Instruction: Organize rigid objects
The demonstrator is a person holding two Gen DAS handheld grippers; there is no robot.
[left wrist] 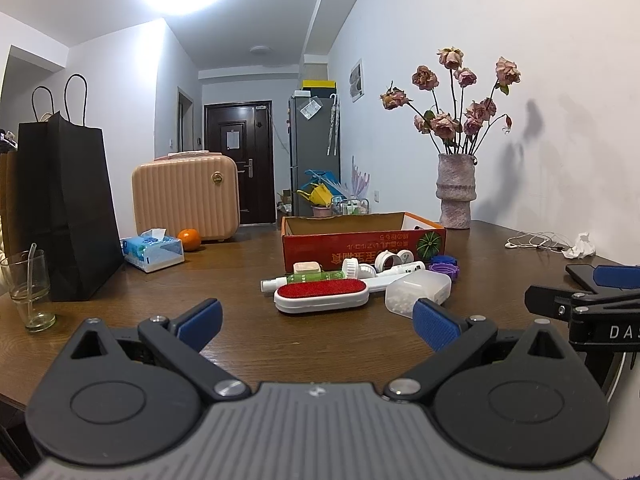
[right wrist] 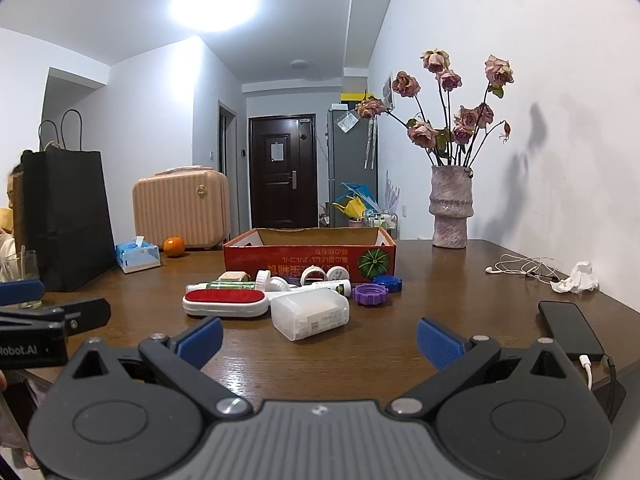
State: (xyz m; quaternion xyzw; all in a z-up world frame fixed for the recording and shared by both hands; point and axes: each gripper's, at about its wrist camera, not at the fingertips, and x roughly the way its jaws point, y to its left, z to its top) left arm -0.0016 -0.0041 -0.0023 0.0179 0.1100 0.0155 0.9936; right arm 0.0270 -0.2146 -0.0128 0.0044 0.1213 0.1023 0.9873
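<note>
Both grippers spread wide, empty, low over wooden table (right wrist: 460, 280). Clutter lies ahead before red cardboard box (right wrist: 310, 258): lint brush (right wrist: 225, 303), long axis crosswise, dead ahead of left gripper (left wrist: 318, 322); translucent plastic case (right wrist: 310, 315) nearer right gripper (right wrist: 319, 338).

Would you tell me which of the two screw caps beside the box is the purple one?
The purple cap is the ridged one nearer the camera; the blue cap sits just behind it, closer to the red box.
</note>
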